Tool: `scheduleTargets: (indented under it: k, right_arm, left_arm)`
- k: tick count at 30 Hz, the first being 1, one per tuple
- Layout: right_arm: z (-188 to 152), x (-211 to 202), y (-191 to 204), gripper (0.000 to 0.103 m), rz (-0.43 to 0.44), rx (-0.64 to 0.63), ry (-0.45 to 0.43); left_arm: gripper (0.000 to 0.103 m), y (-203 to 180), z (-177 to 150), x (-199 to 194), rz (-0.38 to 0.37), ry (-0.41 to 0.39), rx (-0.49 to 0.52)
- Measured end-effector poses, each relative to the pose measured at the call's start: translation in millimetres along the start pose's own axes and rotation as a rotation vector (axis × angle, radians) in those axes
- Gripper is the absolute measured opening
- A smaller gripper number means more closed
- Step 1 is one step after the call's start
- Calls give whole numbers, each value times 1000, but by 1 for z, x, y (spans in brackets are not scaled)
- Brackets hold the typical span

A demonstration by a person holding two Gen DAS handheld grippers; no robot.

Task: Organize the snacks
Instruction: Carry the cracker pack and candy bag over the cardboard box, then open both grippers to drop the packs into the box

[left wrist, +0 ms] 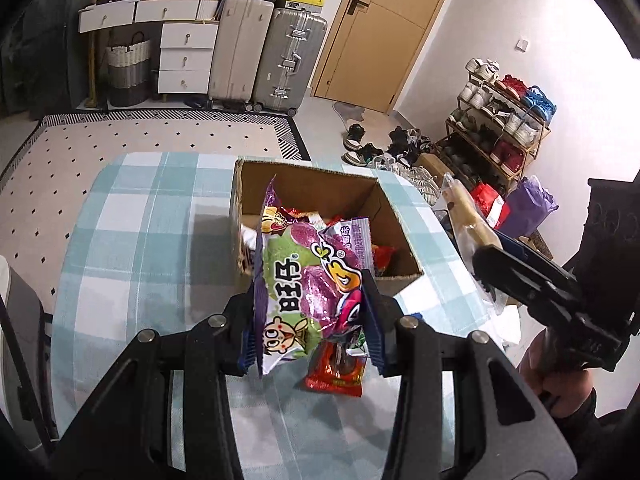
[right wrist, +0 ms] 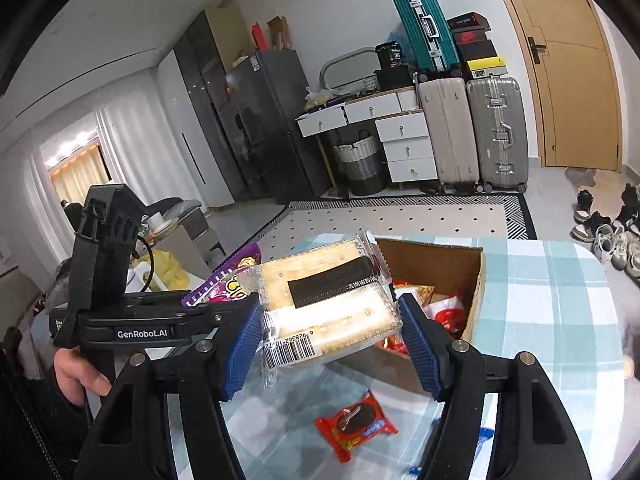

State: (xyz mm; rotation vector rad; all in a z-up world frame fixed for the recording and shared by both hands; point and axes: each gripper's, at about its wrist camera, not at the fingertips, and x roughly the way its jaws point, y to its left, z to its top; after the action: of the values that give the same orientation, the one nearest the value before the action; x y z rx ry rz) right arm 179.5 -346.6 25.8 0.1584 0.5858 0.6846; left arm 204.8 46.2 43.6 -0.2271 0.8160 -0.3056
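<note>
We're pinching a purple bag (left wrist: pixel 304 280) in the left gripper (left wrist: pixel 310 320) and a clear cracker pack (right wrist: pixel 332 308) in the right gripper (right wrist: pixel 332 340), both pads pressing in, both packs hanging above the table (left wrist: pixel 152 240) just short of the box (left wrist: pixel 384 200). The box is already holding several snacks (count unclear, they're overlapping). We're leaving a red packet (right wrist: pixel 356 428) lying on the cloth below the grippers, so we're judging the job partly done: two packs to drop in, one to fetch. Box floor and near wall are mostly hiding behind the packs; table edges are getting cut off by our fingers.
</note>
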Motion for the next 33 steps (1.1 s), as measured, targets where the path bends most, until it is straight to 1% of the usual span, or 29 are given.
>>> scheduleTargets:
  k: [7, 12, 15, 21, 25, 29, 31, 33]
  right_arm:
    - [18, 11, -13, 68, -21, 0, 3]
    - [26, 21, -17, 68, -58, -33, 23]
    - [33, 29, -24, 68, -61, -36, 36]
    - [43, 48, -39, 68, -69, -25, 53]
    - [45, 64, -53, 68, -74, -8, 68]
    - [41, 80, -65, 68, -77, 5, 84]
    - [39, 86, -71, 67, -71, 12, 87]
    - [37, 92, -75, 68, -81, 15, 93]
  left_arm:
    - [40, -2, 18, 19, -2, 2, -6]
    - [40, -7, 34, 31, 13, 2, 20]
    - [40, -11, 48, 45, 24, 7, 40]
    - [40, -11, 66, 75, 30, 33, 59]
    - [40, -10, 72, 97, 32, 61, 69]
    - [40, -8, 74, 116, 36, 81, 80]
    - [41, -9, 74, 127, 26, 93, 91]
    - [43, -11, 73, 136, 66, 106, 117]
